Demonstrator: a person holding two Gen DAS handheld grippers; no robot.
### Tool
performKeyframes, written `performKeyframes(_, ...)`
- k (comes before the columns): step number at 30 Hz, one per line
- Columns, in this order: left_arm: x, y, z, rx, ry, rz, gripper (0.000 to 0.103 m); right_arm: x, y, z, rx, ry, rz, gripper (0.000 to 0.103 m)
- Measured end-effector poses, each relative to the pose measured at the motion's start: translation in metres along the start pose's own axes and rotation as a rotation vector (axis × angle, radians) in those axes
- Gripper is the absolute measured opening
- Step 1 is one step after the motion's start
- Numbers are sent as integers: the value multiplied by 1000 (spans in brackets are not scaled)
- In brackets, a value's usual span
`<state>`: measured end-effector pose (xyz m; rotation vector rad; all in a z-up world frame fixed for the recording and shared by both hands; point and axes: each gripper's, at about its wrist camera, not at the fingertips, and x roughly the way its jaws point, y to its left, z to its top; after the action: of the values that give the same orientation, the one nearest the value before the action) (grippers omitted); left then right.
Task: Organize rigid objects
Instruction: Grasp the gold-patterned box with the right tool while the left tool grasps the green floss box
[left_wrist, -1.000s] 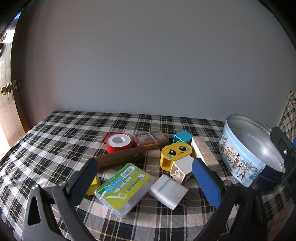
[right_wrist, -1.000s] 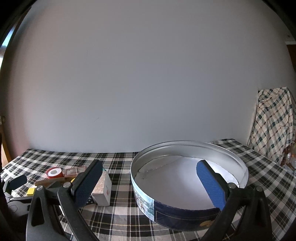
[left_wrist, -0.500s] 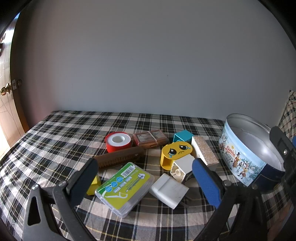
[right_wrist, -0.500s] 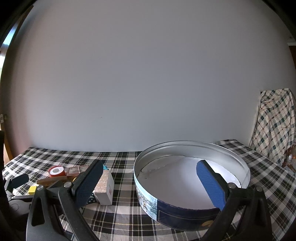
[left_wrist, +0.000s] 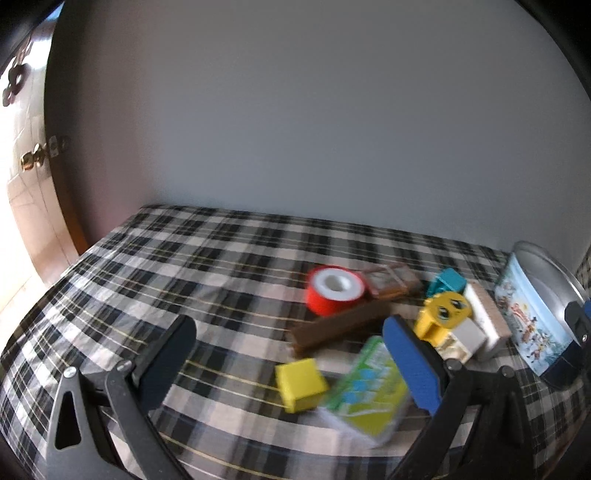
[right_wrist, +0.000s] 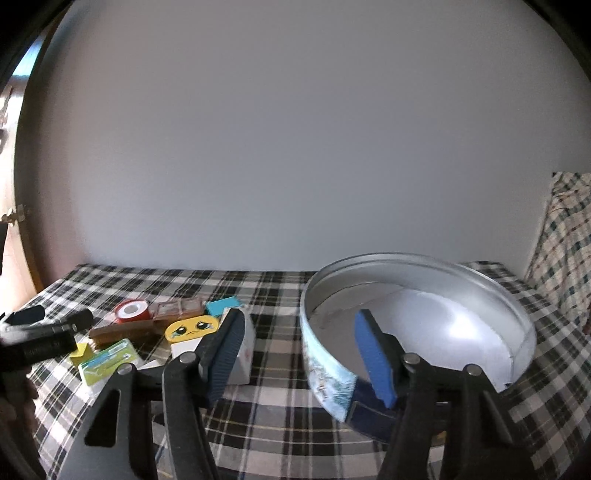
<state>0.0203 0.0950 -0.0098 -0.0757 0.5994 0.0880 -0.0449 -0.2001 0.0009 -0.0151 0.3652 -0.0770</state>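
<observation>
A cluster of small objects lies on the plaid cloth: a red tape roll (left_wrist: 334, 294), a brown bar (left_wrist: 338, 329), a yellow cube (left_wrist: 300, 384), a green floss box (left_wrist: 365, 397), a yellow sad-face block (left_wrist: 443, 320), a teal block (left_wrist: 445, 282) and white boxes (left_wrist: 485, 325). A round open tin (right_wrist: 417, 332) stands to their right, empty inside. My left gripper (left_wrist: 290, 363) is open, low over the cloth left of the cluster. My right gripper (right_wrist: 299, 354) is open, straddling the tin's left wall. The cluster also shows in the right wrist view (right_wrist: 188, 328).
The plaid-covered table (left_wrist: 147, 280) stands against a plain wall. A wooden door (left_wrist: 26, 184) is at the far left. A plaid cloth (right_wrist: 565, 240) hangs at the right. The left gripper (right_wrist: 33, 332) shows at the left edge of the right wrist view.
My left gripper has swung left, so the cluster now sits to its right. My right gripper has shifted left, and its jaws now straddle the tin's left wall.
</observation>
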Motion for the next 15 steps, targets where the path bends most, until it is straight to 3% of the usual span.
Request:
performKeyframes(6,13,23,-1,10,61,7,99,19,16,2,-49,51,29,61)
performKeyframes(8,13,26,-2,8,83,-69,93,30,22,3,-55,88,39,58)
performKeyframes(11,10,16,-5,42,112,-190,93,47,29,4,-39,140,57,54)
performKeyframes(15,0,-20,-12,184,116,-307,93,65,34,2,-43,205,78,54)
